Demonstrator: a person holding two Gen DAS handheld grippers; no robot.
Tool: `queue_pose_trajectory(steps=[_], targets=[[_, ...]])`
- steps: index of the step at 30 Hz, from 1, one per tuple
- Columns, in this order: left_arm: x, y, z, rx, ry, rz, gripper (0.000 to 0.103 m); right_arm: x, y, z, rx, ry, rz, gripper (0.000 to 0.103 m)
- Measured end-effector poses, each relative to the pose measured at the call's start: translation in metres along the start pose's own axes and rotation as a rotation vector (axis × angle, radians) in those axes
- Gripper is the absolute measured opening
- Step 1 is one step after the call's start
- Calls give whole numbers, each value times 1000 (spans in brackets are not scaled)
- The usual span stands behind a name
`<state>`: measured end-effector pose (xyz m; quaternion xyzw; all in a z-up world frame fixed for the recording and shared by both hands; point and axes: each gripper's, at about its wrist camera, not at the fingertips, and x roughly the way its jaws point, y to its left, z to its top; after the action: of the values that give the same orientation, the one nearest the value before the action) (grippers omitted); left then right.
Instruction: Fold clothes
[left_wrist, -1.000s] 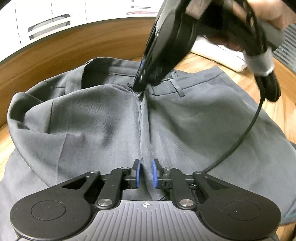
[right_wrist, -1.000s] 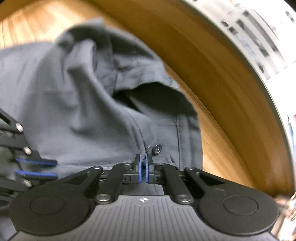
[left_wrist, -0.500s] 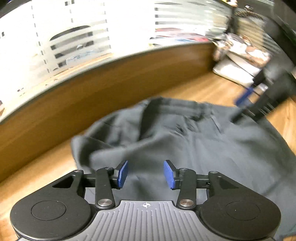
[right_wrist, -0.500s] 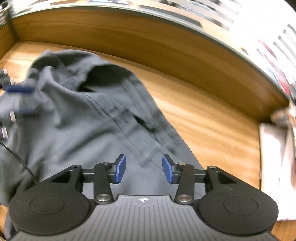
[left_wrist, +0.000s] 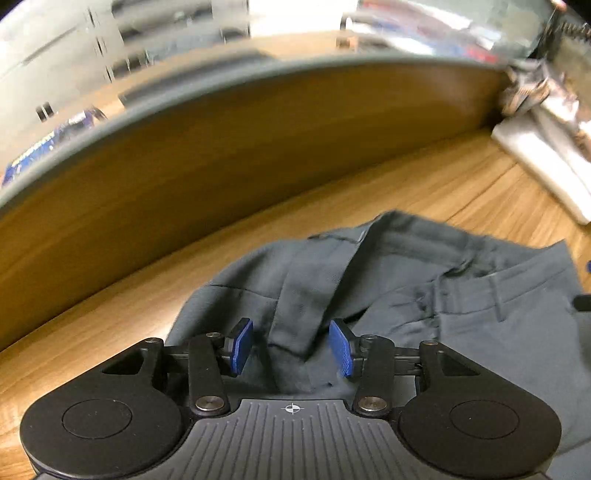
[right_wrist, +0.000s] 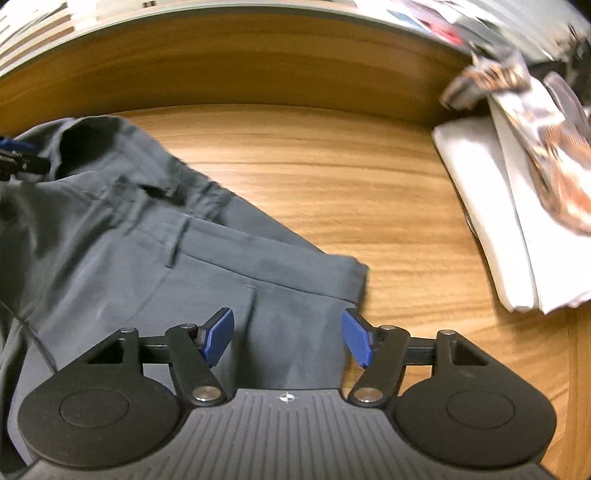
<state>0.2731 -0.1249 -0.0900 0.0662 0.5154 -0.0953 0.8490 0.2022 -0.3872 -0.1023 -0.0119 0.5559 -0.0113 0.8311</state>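
Grey trousers (left_wrist: 461, 325) lie rumpled on the wooden table, waistband toward the far wall. My left gripper (left_wrist: 291, 347) is open over their left part, with a raised fold of cloth between the blue pads and nothing gripped. My right gripper (right_wrist: 288, 339) is open over the right end of the waistband (right_wrist: 258, 258), holding nothing. The left gripper's blue tip (right_wrist: 14, 146) shows at the far left of the right wrist view.
The wooden table (right_wrist: 351, 177) ends at a curved wooden wall (left_wrist: 221, 147). A stack of folded white and patterned clothes (right_wrist: 517, 206) lies at the right, also seen in the left wrist view (left_wrist: 546, 155).
Both grippers were shut on the trousers' fly and waistband a second ago. They have let go, opened wide and drawn back and apart. The trousers now lie loose on the table.
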Motion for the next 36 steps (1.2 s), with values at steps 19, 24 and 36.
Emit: queue_pose_trajectory(steps=[19,24,36], targets=[[-38,12,19,62,-17,-144,4,4,-43,-19,172,-52,107,3],[-72,34,48,-8,30,-319,4,-39,-45,-23,172,-140,130,2],[-62,78,78,-284,-112,-317,37,-68,-85,-15,239,-252,77,2]])
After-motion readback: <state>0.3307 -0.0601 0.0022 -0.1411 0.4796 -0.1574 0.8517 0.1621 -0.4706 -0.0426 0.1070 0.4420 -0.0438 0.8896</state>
